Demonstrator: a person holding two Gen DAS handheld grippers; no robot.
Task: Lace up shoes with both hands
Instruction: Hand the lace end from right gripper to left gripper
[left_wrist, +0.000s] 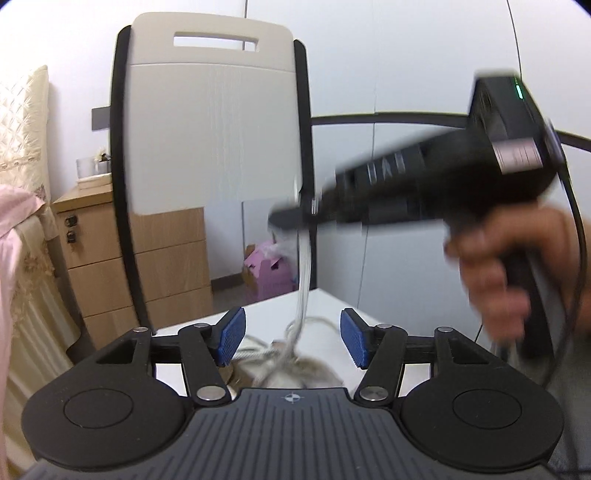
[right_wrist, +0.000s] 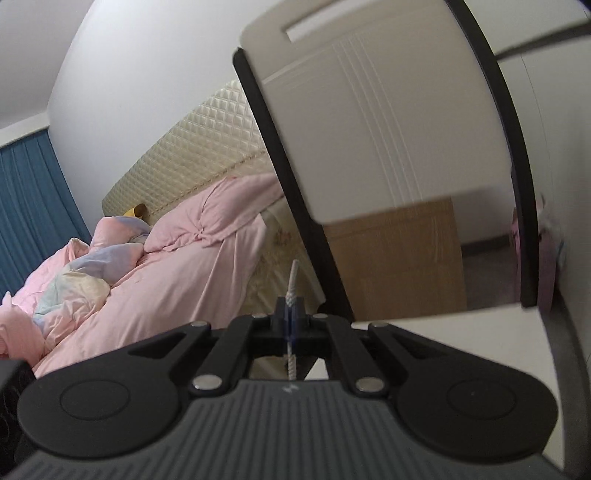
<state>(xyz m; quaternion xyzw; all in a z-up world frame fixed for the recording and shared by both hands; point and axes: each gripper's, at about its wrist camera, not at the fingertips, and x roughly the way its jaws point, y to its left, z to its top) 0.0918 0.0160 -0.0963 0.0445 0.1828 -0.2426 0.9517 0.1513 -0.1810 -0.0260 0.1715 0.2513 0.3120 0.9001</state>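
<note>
While my right hand-held gripper (right_wrist: 291, 315) stays out: it pinches the white lace (left_wrist: 304, 273) tight above the blurred shoe (left_wrist: 295, 373) on the bench (left_wrist: 328, 301) to draw slack, and my left hand-held gripper (left_wrist: 293, 338) hangs wide and empty, apparently ready to take the strand.

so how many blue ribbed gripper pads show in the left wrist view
2: one blue ribbed pad left of the white shoelace, the other to its right, apart; none seem hidden.

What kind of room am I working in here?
Most likely a bedroom: a bed with pink bedding and a quilted headboard, plus a wooden drawer unit behind the chair.
</note>
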